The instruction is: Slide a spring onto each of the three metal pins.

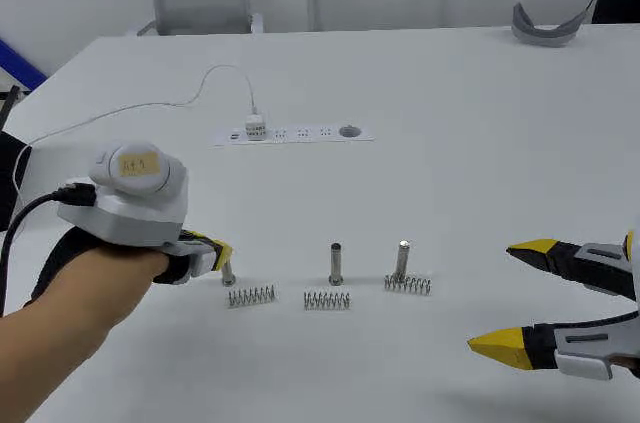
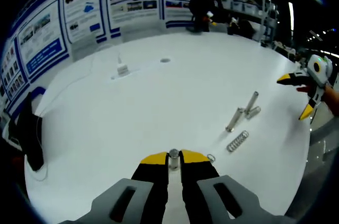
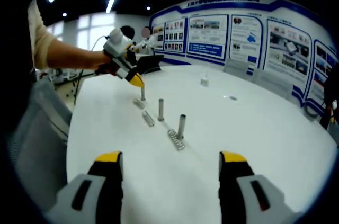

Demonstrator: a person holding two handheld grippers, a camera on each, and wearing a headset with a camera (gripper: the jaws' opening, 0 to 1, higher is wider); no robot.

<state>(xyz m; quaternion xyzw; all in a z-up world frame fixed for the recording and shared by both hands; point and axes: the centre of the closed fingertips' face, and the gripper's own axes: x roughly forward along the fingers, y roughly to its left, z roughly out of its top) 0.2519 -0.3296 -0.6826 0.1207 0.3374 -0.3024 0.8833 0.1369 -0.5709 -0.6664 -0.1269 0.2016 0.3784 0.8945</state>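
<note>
Three short metal pins stand upright in a row on the white table [image 1: 450, 143], each with a spring lying flat in front of it. My left gripper [image 1: 218, 255] is shut on the left pin [image 1: 228, 274]; the left gripper view has its yellow-tipped jaws pinching the pin's top [image 2: 173, 154]. The middle pin [image 1: 336, 263] and the right pin [image 1: 402, 258] stand free and bare. The left spring [image 1: 251, 295], middle spring [image 1: 327, 300] and right spring [image 1: 408, 285] lie untouched. My right gripper [image 1: 512, 298] hovers open to the right of the row, holding nothing [image 3: 171, 159].
A white power strip [image 1: 293, 133] with a plugged charger and cable lies beyond the pins. Chairs stand along the far table edge, and a grey curved object [image 1: 545, 28] rests at the back right.
</note>
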